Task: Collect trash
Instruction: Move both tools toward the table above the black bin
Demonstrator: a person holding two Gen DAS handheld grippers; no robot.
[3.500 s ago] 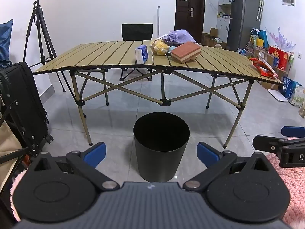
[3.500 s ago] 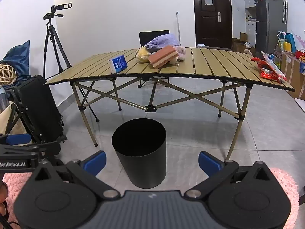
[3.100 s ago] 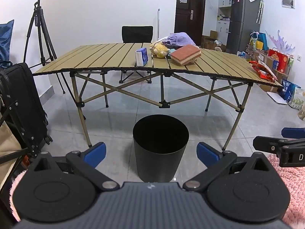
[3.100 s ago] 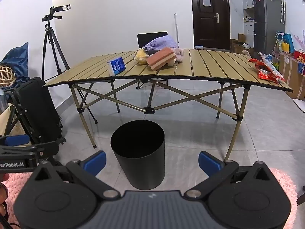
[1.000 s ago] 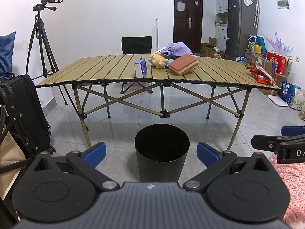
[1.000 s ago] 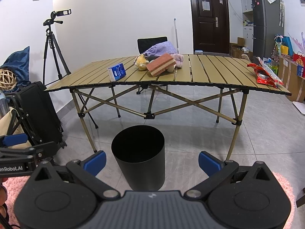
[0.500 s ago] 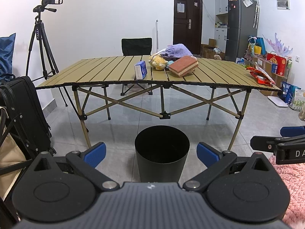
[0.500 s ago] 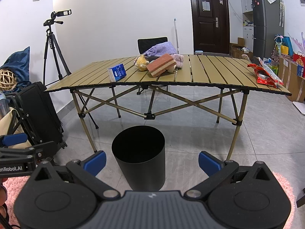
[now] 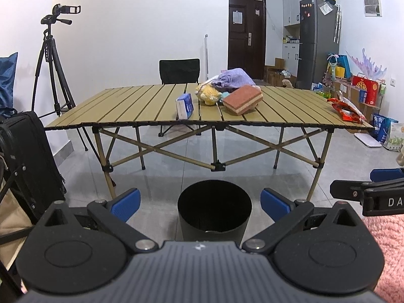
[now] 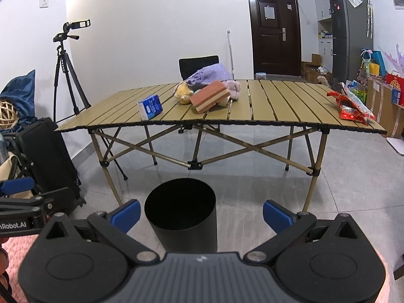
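While both the left hand-held gripper (image 9: 199, 199) and right hand-held gripper (image 10: 200, 210) are held spread and empty above the black bin (image 10: 181, 210), the approach step is judged under way, and a reach toward the red snack wrappers (image 10: 352, 109) on the tabletop (image 10: 277, 101) is called for next.

Both wrist views low, side by side — shared bin (image 9: 214, 207), table (image 10: 277, 106).

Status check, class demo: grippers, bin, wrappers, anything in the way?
Left gripper and right gripper open, empty. Bin on floor before table. Red wrappers on table's right end, untouched. Path clear.
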